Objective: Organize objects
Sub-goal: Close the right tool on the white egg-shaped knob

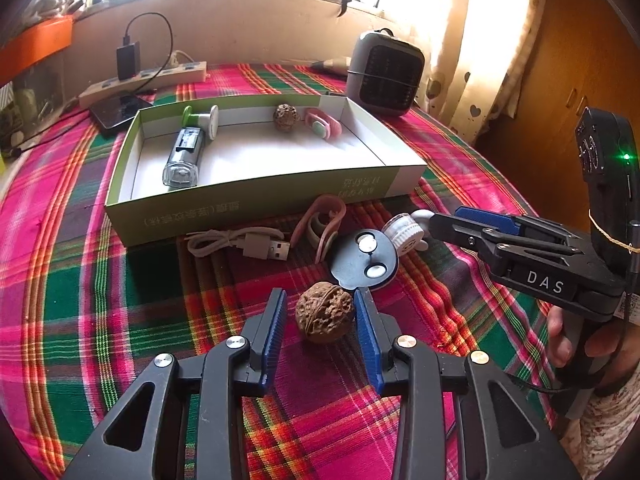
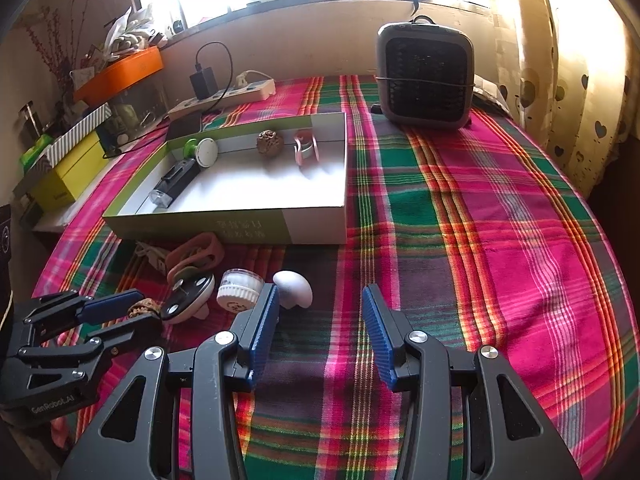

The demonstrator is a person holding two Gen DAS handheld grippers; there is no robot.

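Left wrist view: the left hand-held gripper [image 1: 320, 312] hangs low over the plaid-covered bench [image 1: 460, 168], its blue pads [image 1: 276, 332] standing either side of a walnut [image 1: 325, 313] that rests on the cloth. The right pad sits just beside the shell and the left one shows a gap, so the jaws are parted around the nut rather than clamped. Just beyond the walnut lies a dark round disc with two white buttons [image 1: 366, 258], and beyond that the green cardboard box [image 1: 256, 196]. Between disc and box lie a USB cable [image 1: 244, 242] and a pink strap [image 1: 320, 226]. Inside the box are a clear cylindrical device [image 1: 183, 158], a second walnut [image 1: 286, 117] and a pink clip [image 1: 322, 127]. The right hand-held gripper [image 1: 438, 222] reaches in right of the box, beside a white ribbed cap [image 1: 402, 234].

Right wrist view: the right hand-held gripper [image 2: 320, 312] stands half open and holds nothing; plaid cloth shows between its pads. A white rounded piece [image 2: 294, 286] lies just beside its left pad, in front of the box [image 2: 312, 230]. The left hand-held gripper [image 2: 132, 314] brackets the walnut [image 2: 141, 307]. A grey heater [image 2: 426, 76] stands behind the box.
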